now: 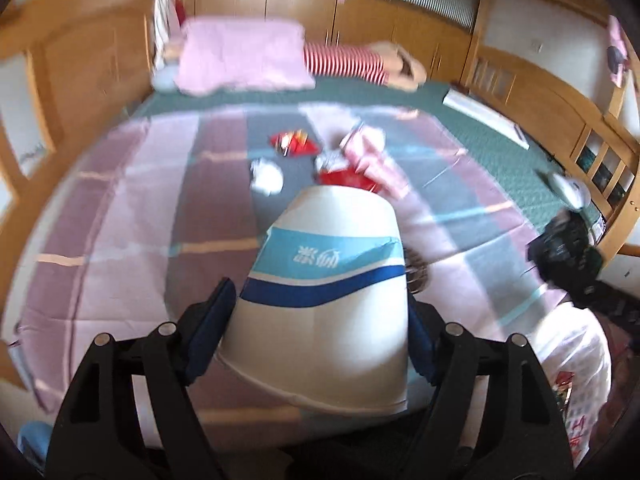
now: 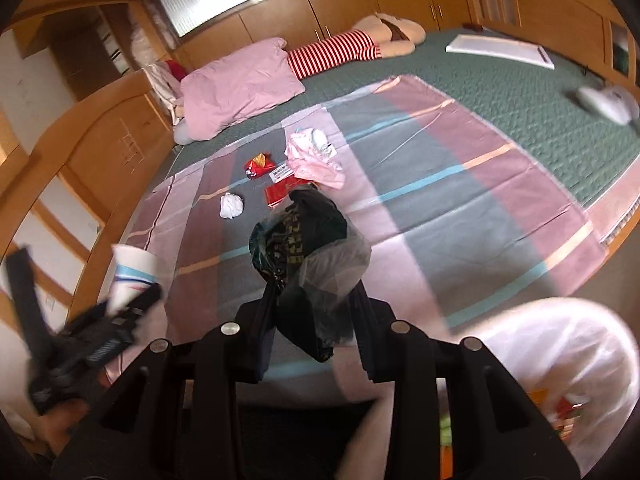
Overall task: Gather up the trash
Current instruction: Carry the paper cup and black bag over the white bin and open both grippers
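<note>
Two grippers, both loaded: left gripper (image 1: pixel 320 320) clamps a paper cup (image 1: pixel 328 280), right gripper (image 2: pixel 316 312) pinches a dark plastic bag (image 2: pixel 308 248); the white trash bag (image 2: pixel 560 360) hangs nearest the right one.

Home bedroom — wide bed (image 2: pixel 500 92), pink pillow (image 2: pixel 240 84), wooden wardrobes (image 2: pixel 360 4) along wall.
</note>
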Available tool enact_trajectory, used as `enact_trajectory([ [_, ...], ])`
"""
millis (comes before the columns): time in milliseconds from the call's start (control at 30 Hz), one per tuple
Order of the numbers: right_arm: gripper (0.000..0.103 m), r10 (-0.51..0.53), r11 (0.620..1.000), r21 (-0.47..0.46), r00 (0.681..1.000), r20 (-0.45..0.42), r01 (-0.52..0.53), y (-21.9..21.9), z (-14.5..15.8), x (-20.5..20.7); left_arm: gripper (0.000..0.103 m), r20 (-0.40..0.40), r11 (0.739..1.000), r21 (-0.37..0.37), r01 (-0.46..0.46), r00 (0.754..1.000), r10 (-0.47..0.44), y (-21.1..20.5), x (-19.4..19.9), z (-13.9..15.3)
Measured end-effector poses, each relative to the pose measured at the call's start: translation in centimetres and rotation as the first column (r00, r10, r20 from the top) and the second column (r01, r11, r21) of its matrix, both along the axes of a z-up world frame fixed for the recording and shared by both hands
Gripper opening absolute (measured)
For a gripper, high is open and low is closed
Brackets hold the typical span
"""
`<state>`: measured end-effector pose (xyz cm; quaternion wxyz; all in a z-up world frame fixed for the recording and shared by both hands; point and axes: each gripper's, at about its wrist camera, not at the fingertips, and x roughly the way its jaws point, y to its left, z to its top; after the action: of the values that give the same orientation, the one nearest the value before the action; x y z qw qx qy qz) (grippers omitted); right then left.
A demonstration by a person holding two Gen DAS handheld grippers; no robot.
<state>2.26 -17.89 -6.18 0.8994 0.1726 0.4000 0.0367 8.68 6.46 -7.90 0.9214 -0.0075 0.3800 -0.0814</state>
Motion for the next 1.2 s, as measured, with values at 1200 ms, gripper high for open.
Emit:
enact_trajectory([
  [1200,0.073,-0.262,0.963,0.042,0.96,-0.096,0.267,-18.3,-0.8,-13.6,0.091,-0.163,0.887,-0.144,0.438,0.874,-0.458,-20.6,-13.9,-4.8],
])
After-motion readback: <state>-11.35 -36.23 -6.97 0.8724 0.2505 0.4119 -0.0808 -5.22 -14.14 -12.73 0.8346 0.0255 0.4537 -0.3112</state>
